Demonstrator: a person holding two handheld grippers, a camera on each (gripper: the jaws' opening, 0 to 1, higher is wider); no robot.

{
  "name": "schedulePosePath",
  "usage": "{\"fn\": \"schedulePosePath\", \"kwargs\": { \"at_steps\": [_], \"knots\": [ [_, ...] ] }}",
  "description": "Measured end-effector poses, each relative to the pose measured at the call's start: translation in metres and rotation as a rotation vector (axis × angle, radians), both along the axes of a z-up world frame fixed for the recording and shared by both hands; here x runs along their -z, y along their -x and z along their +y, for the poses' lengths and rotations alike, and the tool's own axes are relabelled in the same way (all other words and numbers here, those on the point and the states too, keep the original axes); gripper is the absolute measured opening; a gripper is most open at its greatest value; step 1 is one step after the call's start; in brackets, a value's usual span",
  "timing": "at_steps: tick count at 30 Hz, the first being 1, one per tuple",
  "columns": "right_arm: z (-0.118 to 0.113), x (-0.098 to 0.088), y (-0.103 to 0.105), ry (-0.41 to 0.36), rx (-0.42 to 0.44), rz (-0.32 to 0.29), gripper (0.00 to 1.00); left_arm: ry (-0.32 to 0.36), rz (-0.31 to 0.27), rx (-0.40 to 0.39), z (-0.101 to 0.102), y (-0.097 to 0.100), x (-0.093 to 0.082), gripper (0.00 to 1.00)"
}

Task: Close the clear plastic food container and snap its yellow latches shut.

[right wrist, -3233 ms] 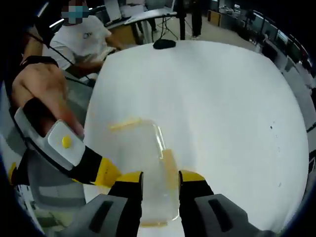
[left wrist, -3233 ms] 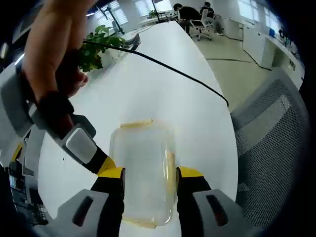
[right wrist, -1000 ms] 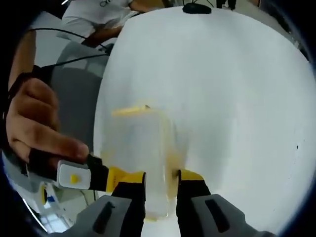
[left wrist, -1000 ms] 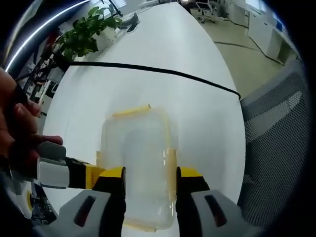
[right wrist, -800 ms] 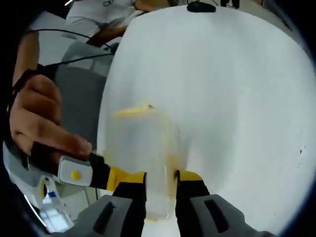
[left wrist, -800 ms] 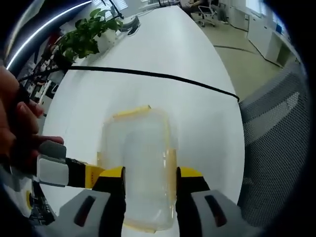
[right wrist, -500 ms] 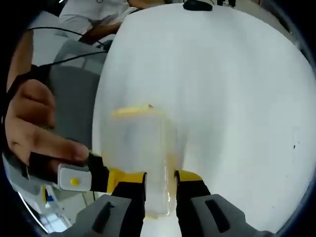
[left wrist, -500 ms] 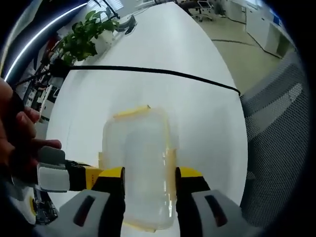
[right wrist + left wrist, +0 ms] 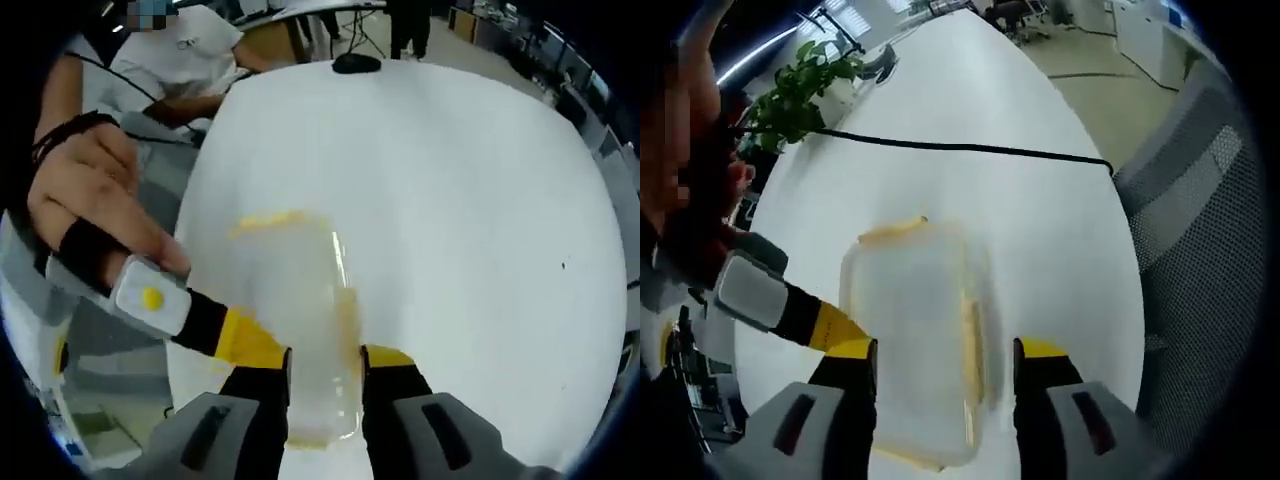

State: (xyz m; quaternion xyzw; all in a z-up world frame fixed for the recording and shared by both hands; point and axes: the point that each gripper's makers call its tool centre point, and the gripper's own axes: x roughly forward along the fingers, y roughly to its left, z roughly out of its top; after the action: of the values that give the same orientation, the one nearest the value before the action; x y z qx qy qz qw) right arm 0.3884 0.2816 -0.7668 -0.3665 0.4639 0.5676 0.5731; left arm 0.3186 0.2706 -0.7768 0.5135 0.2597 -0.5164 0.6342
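1. The clear plastic food container (image 9: 915, 340) lies flat on the white table (image 9: 970, 190), its lid down over the body, and everything below is placed from it.
2. In the left gripper view, the left gripper (image 9: 945, 360) straddles the container's near end; its yellow-tipped jaws stand apart, and a small gap shows between each jaw and the container's side (the picture is blurred, so contact cannot be told for certain).
3. A yellow latch (image 9: 890, 231) sits on the container's far short edge, and another yellow latch strip (image 9: 970, 340) runs down the long side nearest the right-hand jaw.
4. In the same view the other gripper (image 9: 790, 310) comes in from the left of the container, its yellow tip just beside the container's side.
5. Beyond the container a black cable (image 9: 960, 149) crosses the table, and farther off stands a green plant (image 9: 790, 100); a grey mesh chair (image 9: 1200, 240) stands off the table's edge to the right.
6. In the right gripper view, the right gripper (image 9: 325, 365) has its jaws narrow and pressed against the container's (image 9: 300, 320) near end, holding it.
7. There the far yellow latch (image 9: 268, 222) shows at the container's far edge.
8. A hand (image 9: 85, 195) holds the left gripper (image 9: 175, 310), which reaches in from the container's left, and a seated person in a white shirt (image 9: 175, 60) is well beyond it.
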Motion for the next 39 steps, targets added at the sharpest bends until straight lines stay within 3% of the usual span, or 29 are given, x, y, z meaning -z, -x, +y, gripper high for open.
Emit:
{"fn": "schedulePosePath", "kwargs": {
  "at_steps": [3, 6, 10, 16, 20, 29, 39],
  "knots": [
    [-0.007, -0.001, 0.004, -0.031, 0.021, -0.005, 0.34, 0.03, 0.016, -0.011, 0.0, 0.001, -0.006, 0.57],
    [-0.012, -0.002, 0.009, -0.049, 0.043, 0.004, 0.42, 0.065, 0.062, -0.053, 0.002, 0.0, -0.01, 0.66],
    [-0.013, -0.005, 0.012, -0.082, 0.061, -0.01, 0.48, 0.048, 0.087, -0.052, 0.011, -0.004, -0.008, 0.71],
    [-0.01, -0.007, 0.012, -0.105, 0.042, -0.047, 0.65, 0.065, 0.14, -0.064, 0.017, -0.008, -0.009, 0.87],
    [-0.009, -0.006, 0.019, -0.114, 0.035, -0.036, 0.7, 0.061, 0.175, -0.079, 0.025, -0.013, -0.004, 0.95],
    [-0.014, 0.004, 0.03, -0.104, 0.001, -0.049, 0.84, 0.037, 0.218, -0.088, 0.04, -0.024, 0.004, 0.99],
    [-0.025, 0.018, 0.039, -0.048, -0.044, -0.094, 0.85, -0.005, 0.246, -0.048, 0.043, -0.028, 0.017, 0.99]
  ]
}}
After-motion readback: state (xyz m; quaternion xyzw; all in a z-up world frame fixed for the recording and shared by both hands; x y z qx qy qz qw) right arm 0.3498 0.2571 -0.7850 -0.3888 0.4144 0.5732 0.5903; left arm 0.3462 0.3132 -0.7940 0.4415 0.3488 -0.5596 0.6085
